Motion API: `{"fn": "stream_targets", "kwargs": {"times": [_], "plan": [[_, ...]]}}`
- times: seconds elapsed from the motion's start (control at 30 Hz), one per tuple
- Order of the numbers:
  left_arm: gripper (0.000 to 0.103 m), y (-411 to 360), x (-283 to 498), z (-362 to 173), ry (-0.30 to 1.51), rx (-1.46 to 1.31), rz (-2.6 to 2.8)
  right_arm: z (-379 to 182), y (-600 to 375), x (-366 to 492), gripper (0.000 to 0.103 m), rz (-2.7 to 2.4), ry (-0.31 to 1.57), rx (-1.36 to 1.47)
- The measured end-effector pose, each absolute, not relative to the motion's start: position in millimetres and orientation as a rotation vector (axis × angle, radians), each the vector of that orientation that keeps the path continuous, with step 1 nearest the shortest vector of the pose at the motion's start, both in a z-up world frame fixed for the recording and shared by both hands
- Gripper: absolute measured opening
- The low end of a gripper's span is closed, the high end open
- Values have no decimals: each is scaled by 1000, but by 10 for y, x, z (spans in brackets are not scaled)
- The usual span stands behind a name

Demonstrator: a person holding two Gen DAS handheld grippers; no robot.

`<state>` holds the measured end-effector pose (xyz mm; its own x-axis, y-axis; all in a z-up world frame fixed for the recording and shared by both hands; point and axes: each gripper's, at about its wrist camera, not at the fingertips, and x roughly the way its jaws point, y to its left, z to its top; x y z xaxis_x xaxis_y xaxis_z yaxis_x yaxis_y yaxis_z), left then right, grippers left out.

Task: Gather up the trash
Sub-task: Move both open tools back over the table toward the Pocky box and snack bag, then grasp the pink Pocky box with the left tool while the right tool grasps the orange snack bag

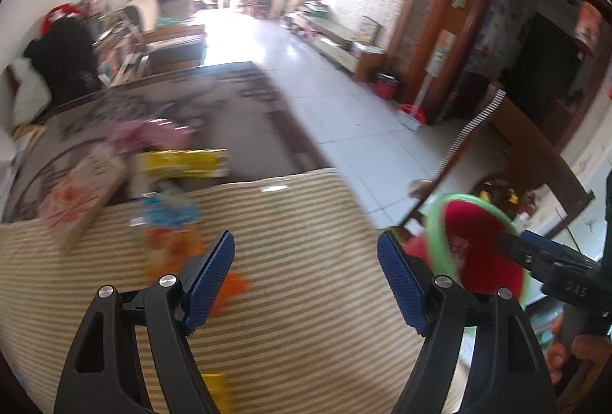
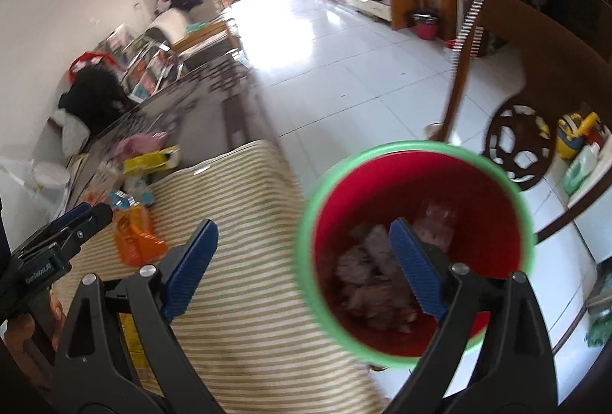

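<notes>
A red bin with a green rim (image 2: 417, 245) stands beside the striped cushion (image 2: 244, 261) and holds several crumpled pieces of trash (image 2: 367, 280); the bin also shows at the right in the left wrist view (image 1: 478, 242). My right gripper (image 2: 302, 249) is open and empty, with its right finger over the bin's mouth. My left gripper (image 1: 306, 261) is open and empty above the cushion (image 1: 287, 261). An orange wrapper (image 2: 134, 238) and a blue wrapper (image 2: 122, 200) lie on the cushion's far left. A yellow packet (image 2: 153, 159) and a pink bag (image 2: 137, 142) lie beyond, on the table.
A paper box (image 1: 80, 196) lies at the cushion's left edge. A glass-topped table (image 1: 229, 96) stretches ahead. A white tiled floor (image 2: 344, 62) opens to the right. A wooden chair (image 2: 516, 89) stands past the bin. Another yellow wrapper (image 2: 132, 341) lies near me on the cushion.
</notes>
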<state>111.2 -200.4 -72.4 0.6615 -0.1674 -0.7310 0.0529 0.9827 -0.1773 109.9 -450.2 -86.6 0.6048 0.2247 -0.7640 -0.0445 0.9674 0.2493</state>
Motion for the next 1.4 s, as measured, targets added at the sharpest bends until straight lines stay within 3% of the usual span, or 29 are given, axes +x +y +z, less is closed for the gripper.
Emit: {"fn": "stream_targets", "kwargs": {"times": [0.23, 0.5, 0.6, 0.9, 1.2, 1.37, 1.4], "plan": [[75, -845, 1127, -892, 860, -76, 38, -944, -3595, 1086, 91, 238, 961, 173], [83, 137, 1602, -1144, 940, 126, 95, -1065, -2881, 1042, 92, 261, 1000, 191], [87, 239, 1852, -1279, 975, 183, 44, -1096, -2706, 1032, 92, 253, 1016, 187], [86, 243, 2574, -1791, 1077, 275, -48, -1114, -2528, 1117, 92, 179, 1047, 148], [55, 409, 2434, -1724, 1060, 101, -65, -1238, -2303, 1324, 92, 212, 1089, 102], [47, 521, 1956, -1514, 1032, -73, -38, -1341, -2053, 1602, 92, 289, 1106, 91], [32, 524, 1877, -1512, 1030, -88, -30, -1384, -1986, 1676, 92, 309, 1112, 94]]}}
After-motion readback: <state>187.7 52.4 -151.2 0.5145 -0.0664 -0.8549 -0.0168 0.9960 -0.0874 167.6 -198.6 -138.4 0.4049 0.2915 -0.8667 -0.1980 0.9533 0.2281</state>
